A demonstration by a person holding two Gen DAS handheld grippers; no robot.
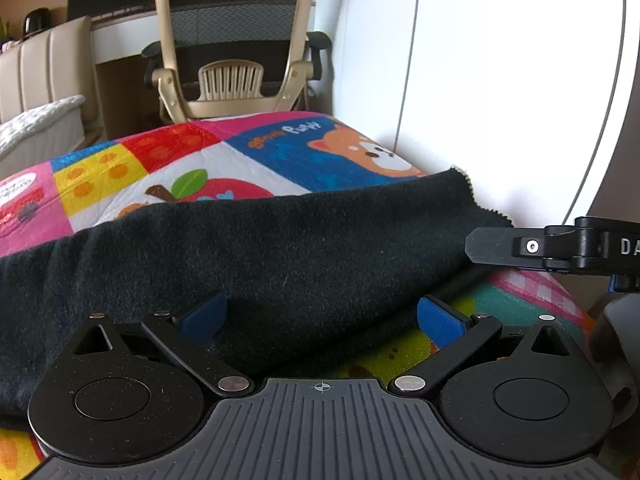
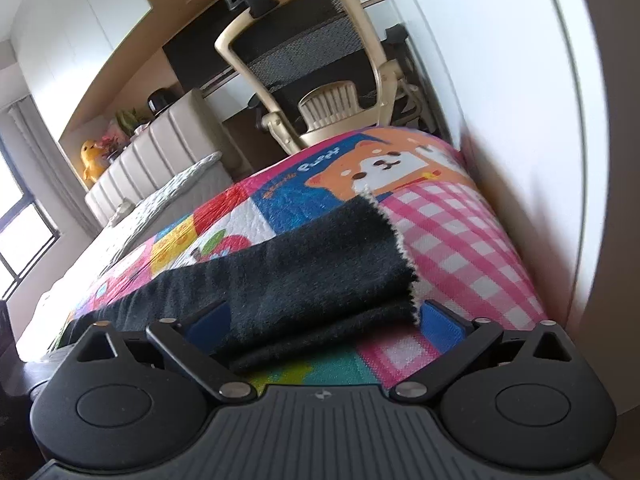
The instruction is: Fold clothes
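A black fleece cloth (image 1: 256,248) lies folded in layers on a colourful cartoon mat (image 1: 224,160). My left gripper (image 1: 322,320) is open, its blue pads (image 1: 438,322) on either side of the cloth's near edge. My right gripper (image 2: 326,320) is open too, its blue pads (image 2: 440,322) straddling the near edge of the cloth (image 2: 304,276) by its zigzag-trimmed right end. The right gripper's finger also shows in the left wrist view (image 1: 492,246), at the cloth's right end. The cloth lies slack between both pairs of pads.
The mat (image 2: 452,232) covers a raised surface next to a white wall (image 1: 500,80) on the right. A beige mesh office chair (image 1: 232,40) stands beyond the far edge. A bed with a padded headboard (image 2: 160,160) is at the left.
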